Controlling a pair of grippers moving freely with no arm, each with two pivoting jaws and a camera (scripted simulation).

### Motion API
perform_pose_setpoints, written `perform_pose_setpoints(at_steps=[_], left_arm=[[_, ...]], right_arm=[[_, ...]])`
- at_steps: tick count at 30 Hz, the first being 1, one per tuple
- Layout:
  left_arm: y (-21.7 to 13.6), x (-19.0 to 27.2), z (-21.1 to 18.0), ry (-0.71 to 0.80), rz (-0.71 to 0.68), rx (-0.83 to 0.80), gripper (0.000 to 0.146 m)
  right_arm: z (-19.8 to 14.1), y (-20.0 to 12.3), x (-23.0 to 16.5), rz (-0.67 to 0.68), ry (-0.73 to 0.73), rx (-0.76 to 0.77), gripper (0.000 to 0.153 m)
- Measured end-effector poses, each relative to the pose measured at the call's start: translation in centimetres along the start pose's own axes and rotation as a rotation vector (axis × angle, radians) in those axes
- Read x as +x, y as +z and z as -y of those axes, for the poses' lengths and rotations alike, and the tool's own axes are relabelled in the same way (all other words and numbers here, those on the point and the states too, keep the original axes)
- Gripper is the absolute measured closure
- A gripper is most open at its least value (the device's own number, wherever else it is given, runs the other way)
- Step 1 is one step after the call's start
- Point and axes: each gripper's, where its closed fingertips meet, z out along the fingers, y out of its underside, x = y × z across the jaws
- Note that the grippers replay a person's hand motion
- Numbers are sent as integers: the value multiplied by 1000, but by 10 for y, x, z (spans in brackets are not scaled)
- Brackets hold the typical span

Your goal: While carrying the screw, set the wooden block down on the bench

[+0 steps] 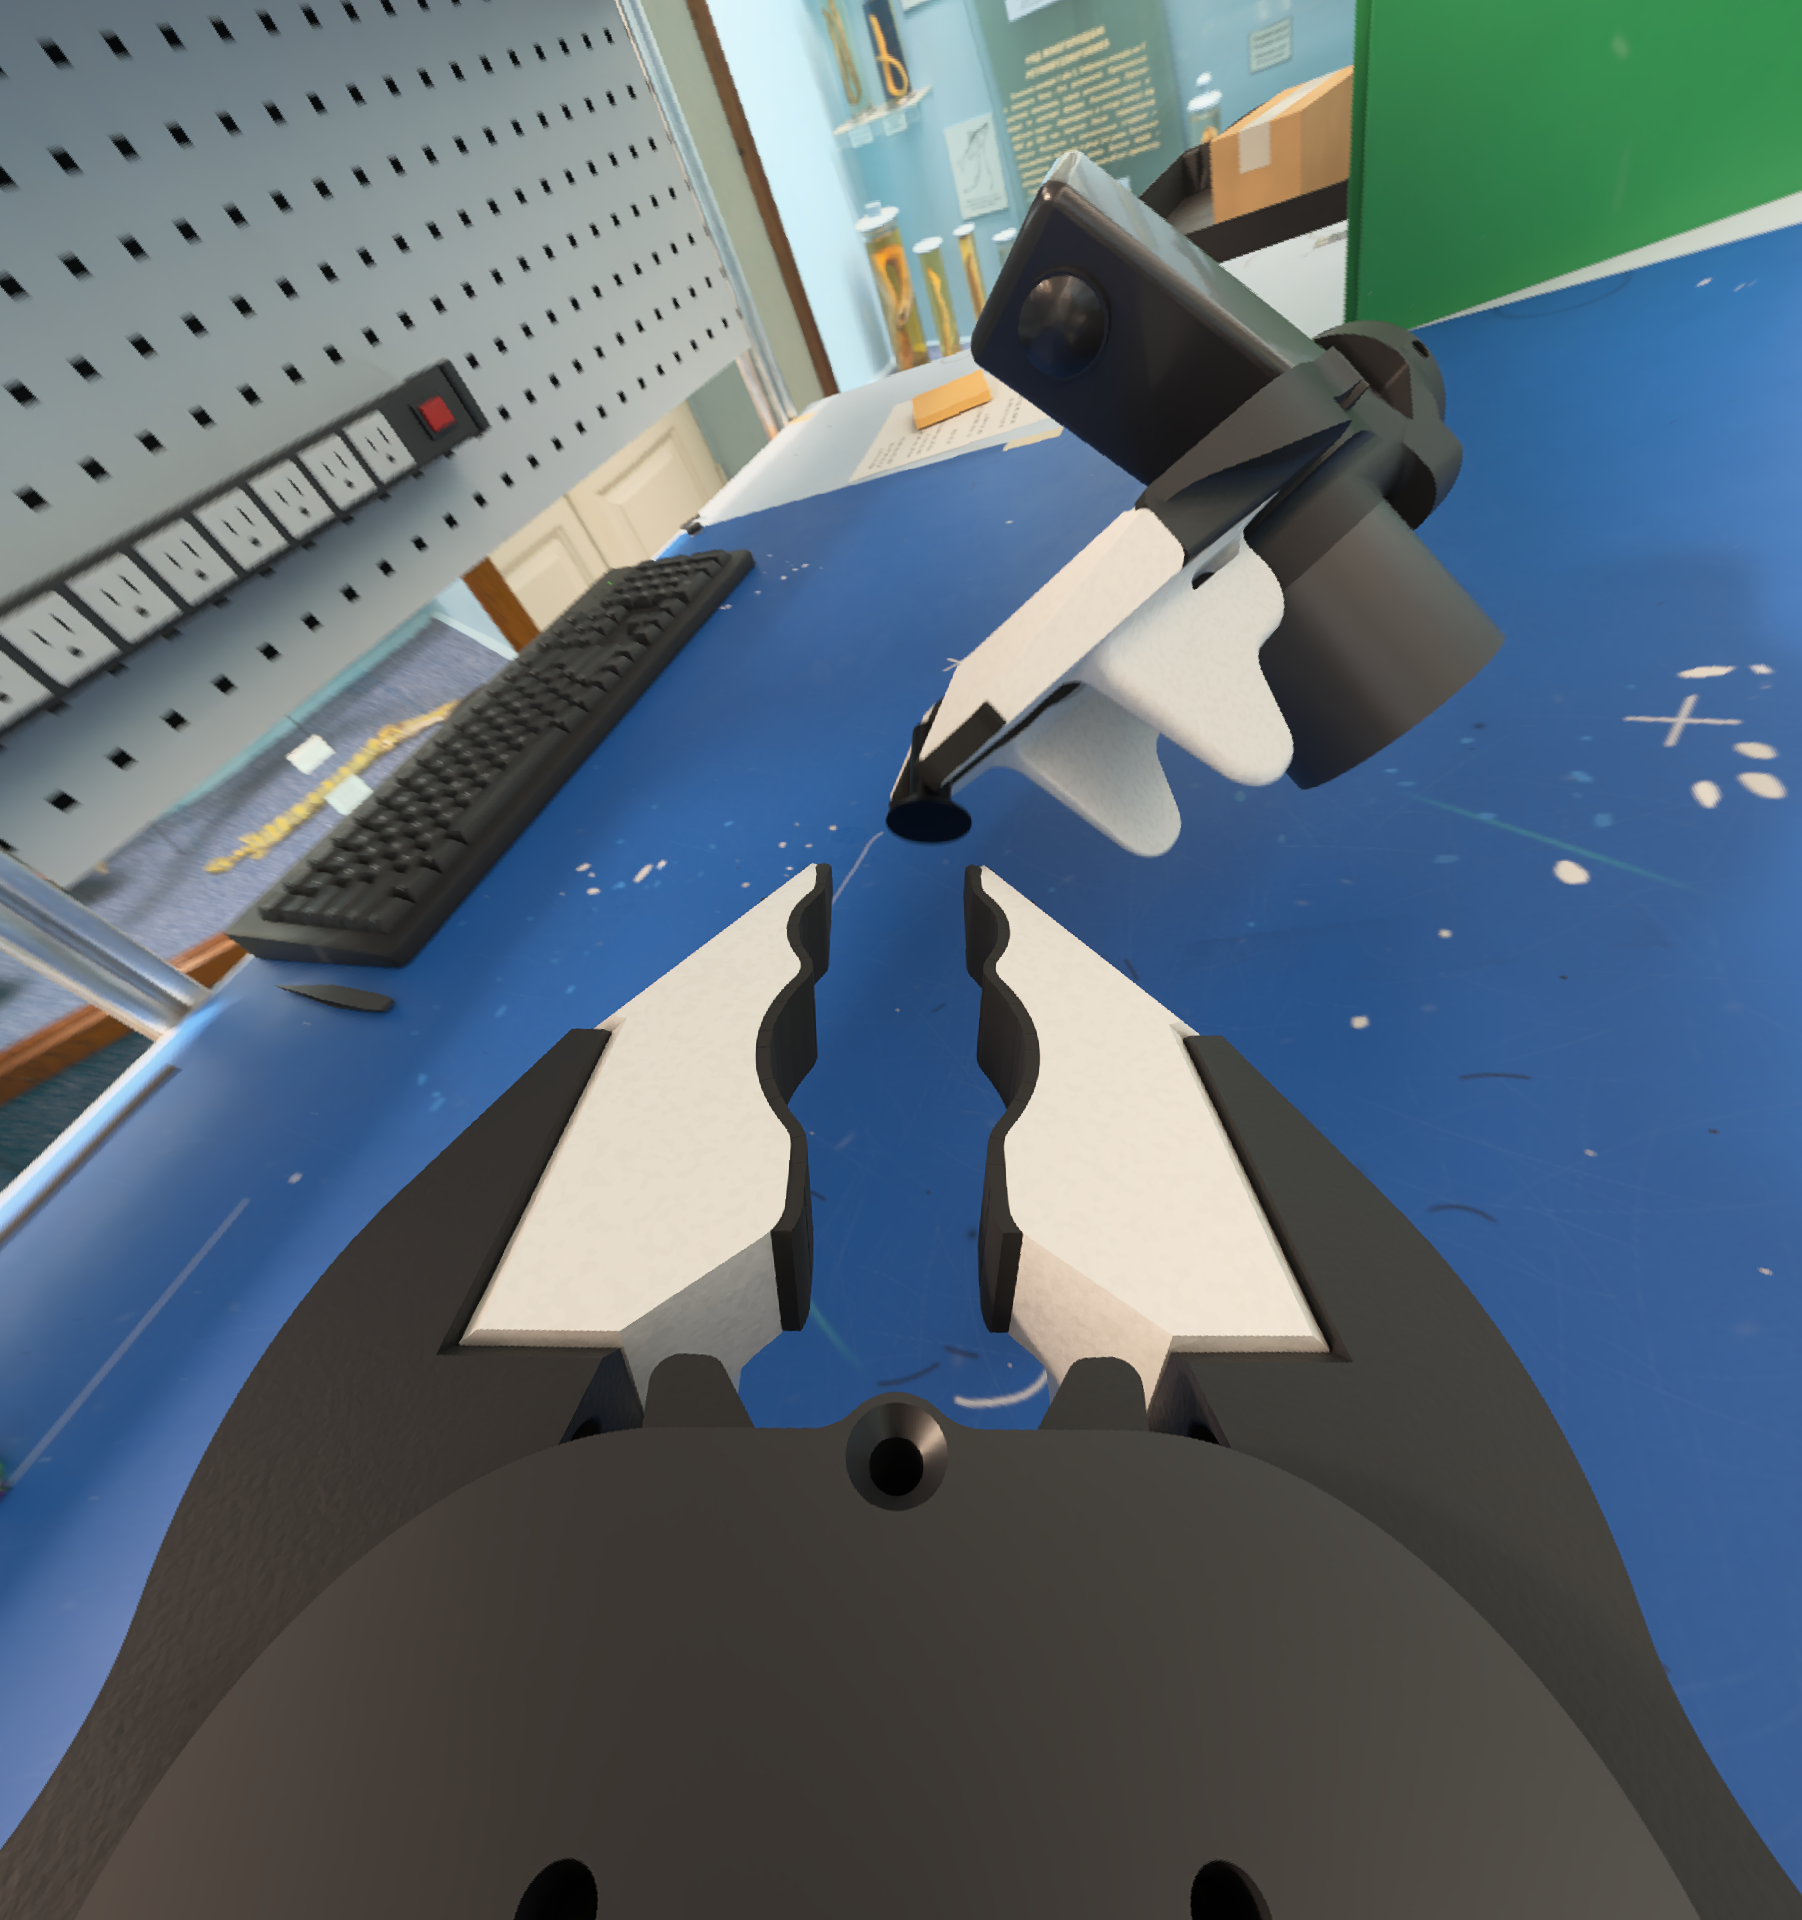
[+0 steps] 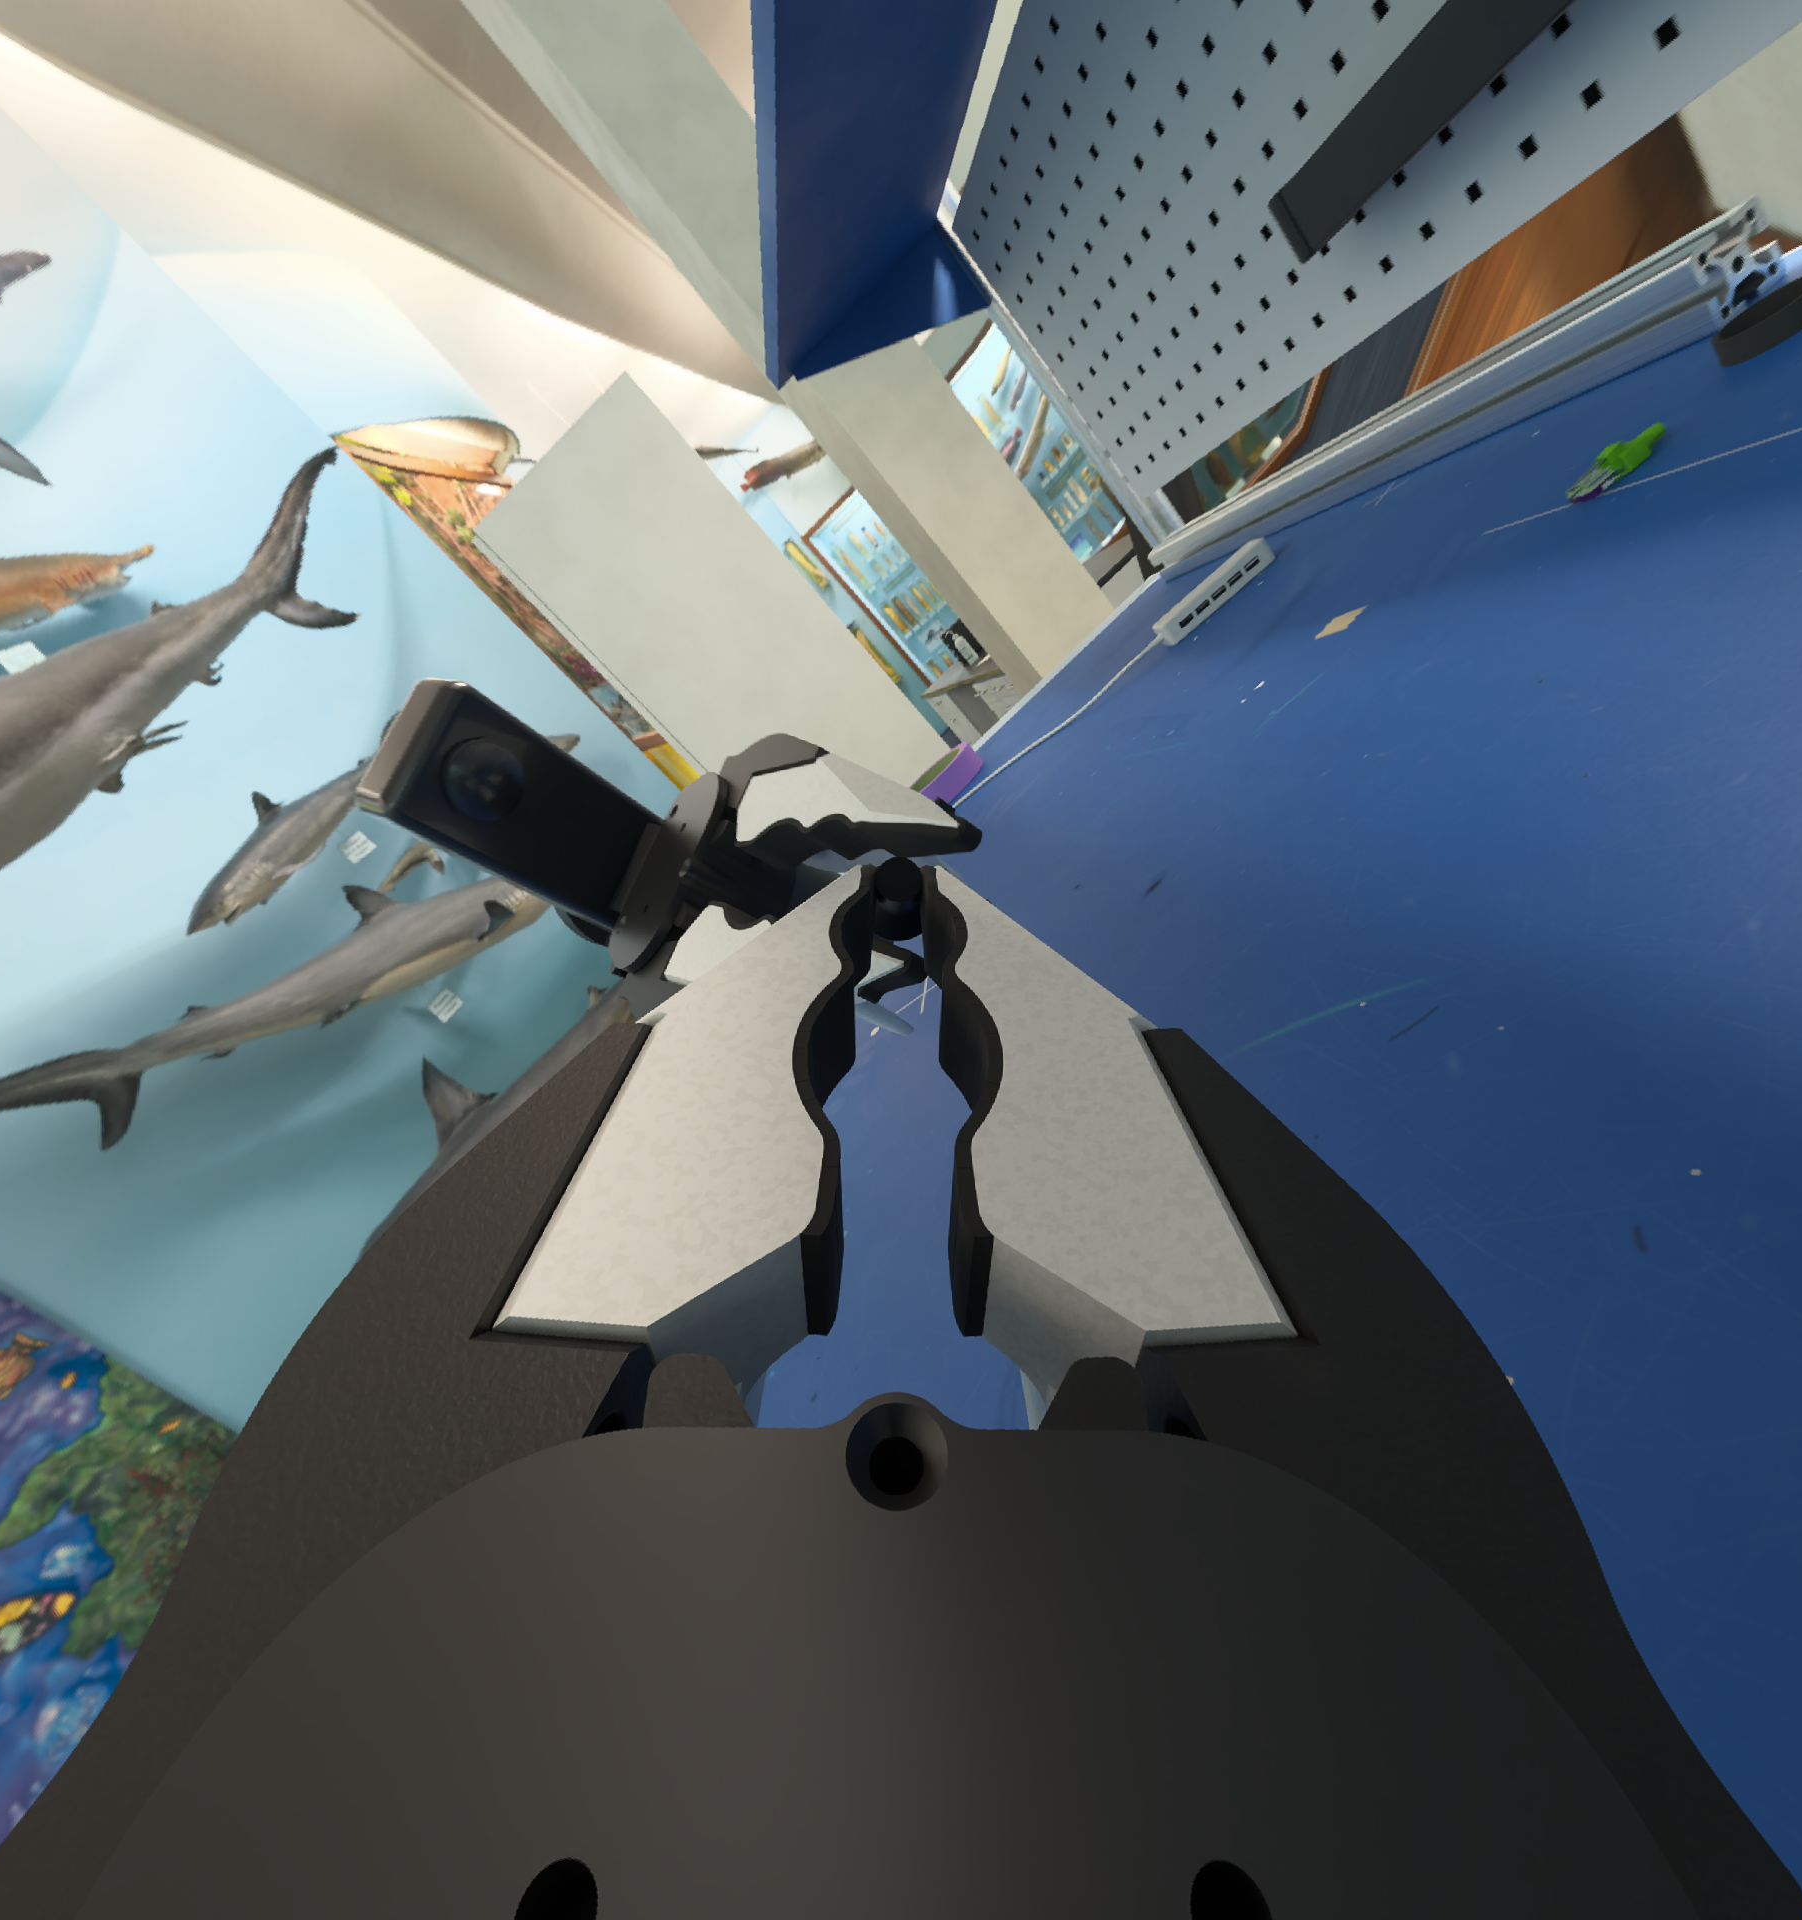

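Gripping a small black screw (image 2: 895, 888), our right gripper (image 2: 897, 904) hovers over the bench (image 1: 1499, 1039); our left gripper (image 1: 897, 894), beside the screw, gapes empty; no wooden block visible; next, we judge, find it.

Left tongs (image 1: 898, 883): jaws parted, nothing between them, pointed low over the surface. Right tongs (image 2: 895, 883): fingers converge at the tips and pinch a small dark round-headed piece; seen from the left wrist, they slant steeply down, tips at the surface.
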Motion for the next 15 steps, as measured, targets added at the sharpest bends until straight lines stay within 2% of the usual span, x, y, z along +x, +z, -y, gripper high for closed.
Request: perform_pose_setpoints(at_steps=[9,15], left_arm=[[0,4,1,136,70,-4,121],[-1,9,-1,338,109,-12,124]], right_arm=[[-13,10,-3,25,-19,-78,145],[-18,10,-3,68,45,-109,145]])
